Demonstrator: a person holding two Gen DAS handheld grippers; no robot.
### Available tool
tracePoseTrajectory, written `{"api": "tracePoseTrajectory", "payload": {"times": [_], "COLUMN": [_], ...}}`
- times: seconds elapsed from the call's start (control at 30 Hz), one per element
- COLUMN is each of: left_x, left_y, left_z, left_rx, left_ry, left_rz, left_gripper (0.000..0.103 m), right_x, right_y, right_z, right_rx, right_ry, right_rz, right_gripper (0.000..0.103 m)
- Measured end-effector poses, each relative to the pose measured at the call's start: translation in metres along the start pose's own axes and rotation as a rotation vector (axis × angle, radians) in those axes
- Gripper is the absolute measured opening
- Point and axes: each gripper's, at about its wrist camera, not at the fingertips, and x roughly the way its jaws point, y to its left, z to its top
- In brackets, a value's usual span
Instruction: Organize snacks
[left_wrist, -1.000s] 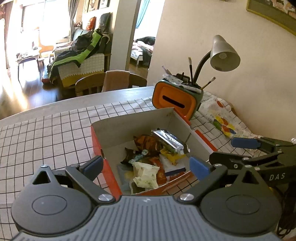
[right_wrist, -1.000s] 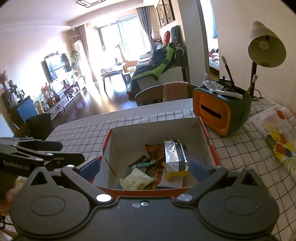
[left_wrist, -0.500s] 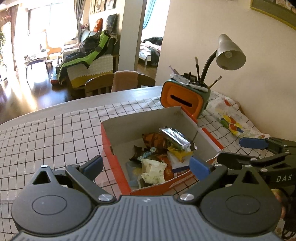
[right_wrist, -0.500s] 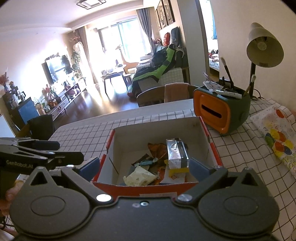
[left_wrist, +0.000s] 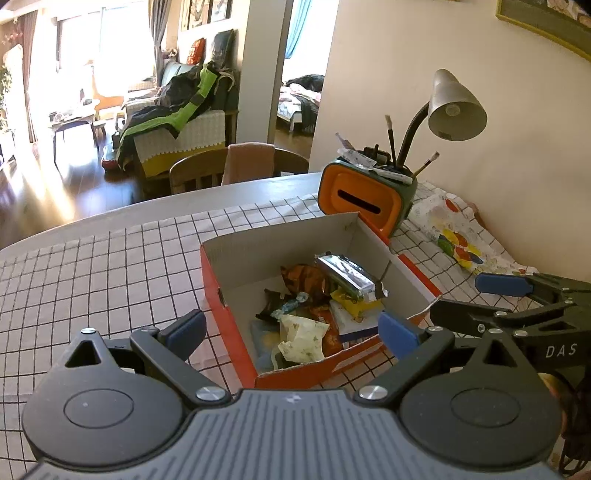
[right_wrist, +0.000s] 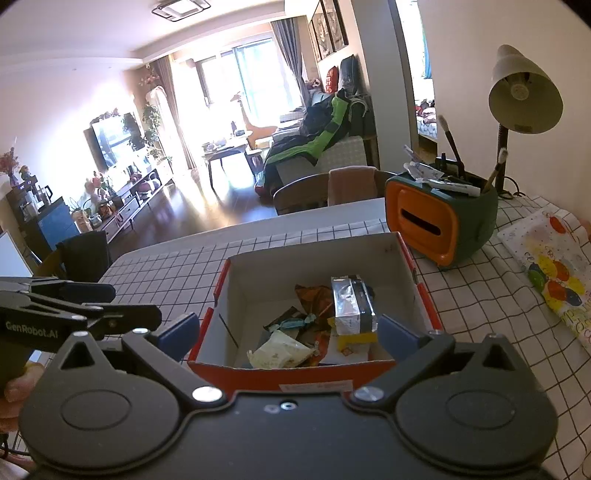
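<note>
An open cardboard box (left_wrist: 236, 295) with orange-red outer walls and pale inner walls sat on a checked tablecloth (left_wrist: 92, 266). Loose snacks lay heaped in its near half. A silver foil packet (right_wrist: 351, 304) rested on top toward the right, over a yellow wrapper (left_wrist: 352, 301). A crumpled orange-brown wrapper (left_wrist: 304, 277) lay just behind it, a pale cream packet (right_wrist: 280, 352) sat near the front wall, and a twisted teal candy wrapper (right_wrist: 291, 324) lay between them. The far part of the box floor was bare.

Beyond the box's far right corner stood an orange and green holder (right_wrist: 439, 221) with brushes and pens sticking up out of it, and a desk lamp (left_wrist: 456, 109) rose behind it. A colourful patterned cloth (right_wrist: 554, 266) lay on the table to the right.

The left gripper (left_wrist: 291, 330) hovered at the box's near left corner with its jaws spread wide, holding nothing; whether its blue pads touched the cardboard could not be told. The right gripper (right_wrist: 288, 332) faced the near wall of the box, jaws likewise wide apart and empty, one pad to each side of the box front. Each gripper showed at the edge of the other's view.
</note>
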Motion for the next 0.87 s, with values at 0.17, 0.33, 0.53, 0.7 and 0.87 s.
{"api": "tracePoseTrajectory", "payload": {"times": [0.17, 0.33, 0.53, 0.7, 0.87], "left_x": [0.0009, 0.0018, 0.002, 0.0038, 0.0035], "left_y": [-0.0004, -0.0012, -0.0022, -0.005, -0.0077], "left_z": [-0.001, -0.0021, -0.0042, -0.003, -0.0036], "left_rx": [0.0, -0.002, -0.011, -0.011, -0.007], "left_ry": [0.008, 0.012, 0.013, 0.015, 0.017], "left_rz": [0.0, -0.003, -0.002, -0.012, -0.01], "left_gripper": [0.1, 0.1, 0.1, 0.1, 0.1], "right_x": [-0.0003, 0.0, -0.0004, -0.0043, -0.0024], "right_y": [0.0003, 0.001, -0.0001, -0.0036, -0.0076], "right_z": [-0.002, -0.0033, -0.0031, -0.0044, -0.0083], "right_rx": [-0.006, -0.008, -0.007, -0.009, 0.003], "right_ry": [0.002, 0.005, 0.015, 0.012, 0.028], "right_rz": [-0.004, 0.0, -0.003, -0.004, -0.005], "right_gripper": [0.103, 0.103, 0.103, 0.103, 0.103]}}
